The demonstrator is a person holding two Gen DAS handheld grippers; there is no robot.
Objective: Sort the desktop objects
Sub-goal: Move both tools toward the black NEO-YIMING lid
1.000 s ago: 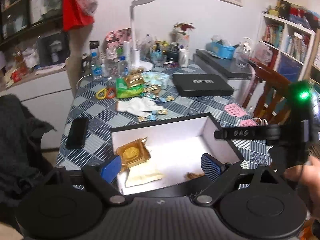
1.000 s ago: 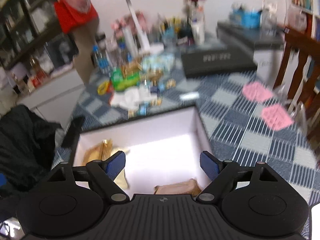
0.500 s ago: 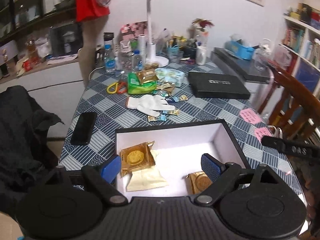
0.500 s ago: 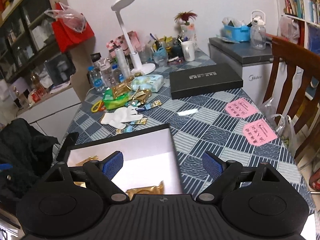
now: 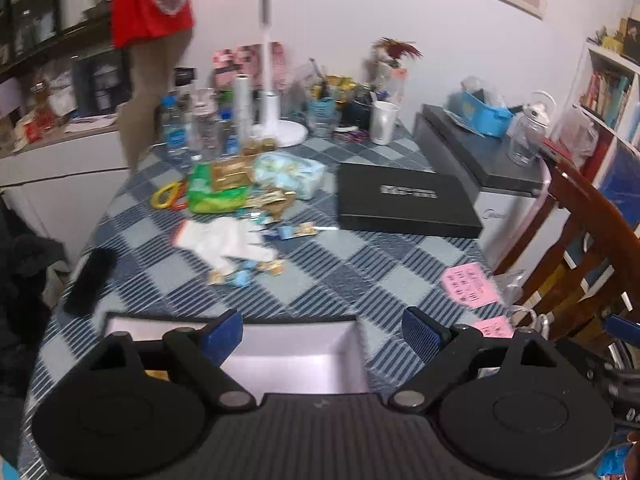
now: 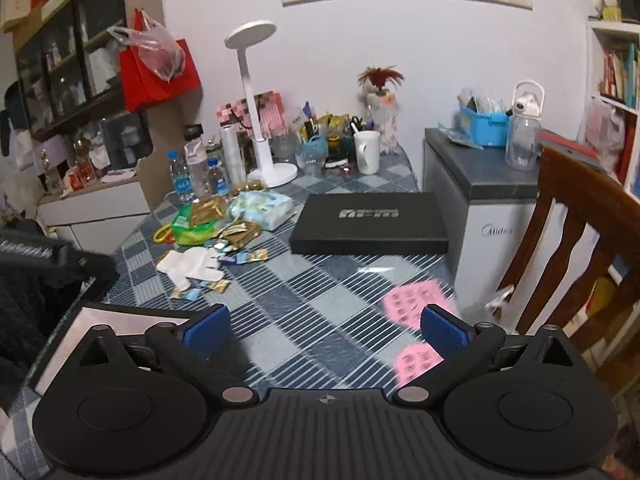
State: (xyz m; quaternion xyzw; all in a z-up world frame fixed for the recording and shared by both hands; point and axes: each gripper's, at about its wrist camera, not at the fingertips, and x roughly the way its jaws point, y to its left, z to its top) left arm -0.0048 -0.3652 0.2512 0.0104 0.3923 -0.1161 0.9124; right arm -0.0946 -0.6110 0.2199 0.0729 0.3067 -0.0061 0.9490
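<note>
Two hand-held grippers, left (image 5: 322, 330) wide open, empty; right (image 6: 324, 326) opening, empty. Open box (image 5: 296, 364) at near table (image 6: 320, 320) edge, long axis across. Wrappers (image 6: 240, 257) scattered mid-table around glove (image 6: 190, 265). Black lid (image 6: 370, 222) beyond, pink notes (image 6: 414, 302) right.

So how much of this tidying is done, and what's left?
Barely begun: one gold packet shows in the white-lined box. Both the left gripper and right gripper are empty, the right's jaws opening. A glove, scattered wrappers and green pack remain.
</note>
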